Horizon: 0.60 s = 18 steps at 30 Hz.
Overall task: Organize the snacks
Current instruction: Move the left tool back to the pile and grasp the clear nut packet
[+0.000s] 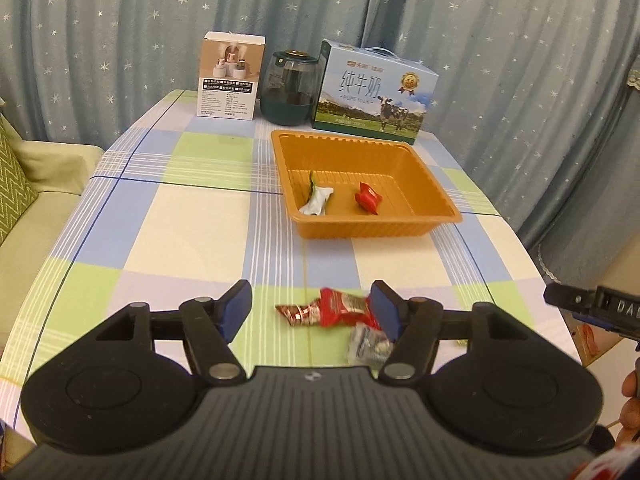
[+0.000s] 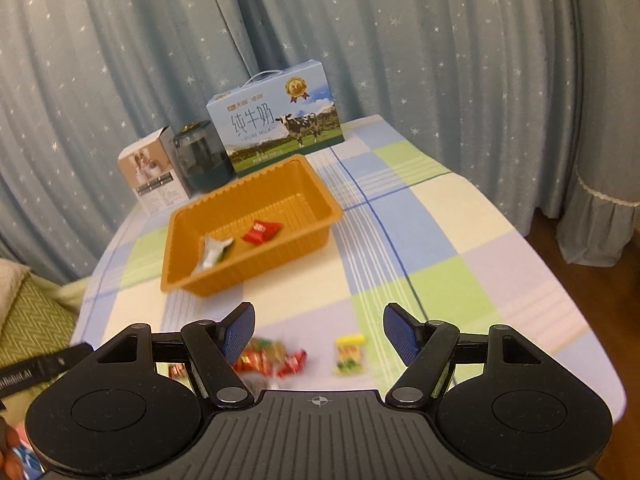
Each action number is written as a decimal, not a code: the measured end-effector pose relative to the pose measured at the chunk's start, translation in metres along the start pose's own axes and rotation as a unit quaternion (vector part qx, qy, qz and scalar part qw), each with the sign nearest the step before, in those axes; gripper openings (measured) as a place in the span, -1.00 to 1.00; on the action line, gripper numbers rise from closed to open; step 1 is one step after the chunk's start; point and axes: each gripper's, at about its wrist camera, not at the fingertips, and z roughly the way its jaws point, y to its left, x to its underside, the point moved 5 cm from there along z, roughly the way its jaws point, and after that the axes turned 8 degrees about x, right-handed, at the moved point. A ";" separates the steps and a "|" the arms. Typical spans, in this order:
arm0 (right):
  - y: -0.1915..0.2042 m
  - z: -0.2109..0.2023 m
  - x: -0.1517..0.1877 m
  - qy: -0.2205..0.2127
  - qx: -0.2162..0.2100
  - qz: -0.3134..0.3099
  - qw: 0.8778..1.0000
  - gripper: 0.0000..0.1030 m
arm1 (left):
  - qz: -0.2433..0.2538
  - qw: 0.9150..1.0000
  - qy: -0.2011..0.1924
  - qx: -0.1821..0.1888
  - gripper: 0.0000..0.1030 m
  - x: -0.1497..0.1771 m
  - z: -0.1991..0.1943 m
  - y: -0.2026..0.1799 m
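Observation:
An orange tray (image 1: 436, 194) (image 2: 320, 196) sits mid-table and holds a white-green snack (image 1: 317, 199) (image 2: 212, 254) and a red snack (image 1: 369, 198) (image 2: 262, 231). My left gripper (image 1: 310, 308) is open just above the table, with a red wrapped snack (image 1: 336, 312) between its fingers and a silver wrapped snack (image 1: 368, 346) by its right finger. My right gripper (image 2: 319, 330) is open and empty over the near table edge. Below it lie red snacks (image 2: 268, 360) and a yellow-green snack (image 2: 350, 354).
A white product box (image 1: 230, 76) (image 2: 154, 178), a dark green jar (image 1: 290, 88) (image 2: 202, 156) and a blue milk carton (image 1: 372, 94) (image 2: 276, 124) stand behind the tray. A sofa (image 1: 40, 208) is left of the table. Curtains hang behind.

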 end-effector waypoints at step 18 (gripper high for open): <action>-0.025 -0.020 0.032 0.014 0.022 -0.002 1.000 0.38 | 0.037 0.999 0.024 0.023 0.42 0.033 -0.010 -0.016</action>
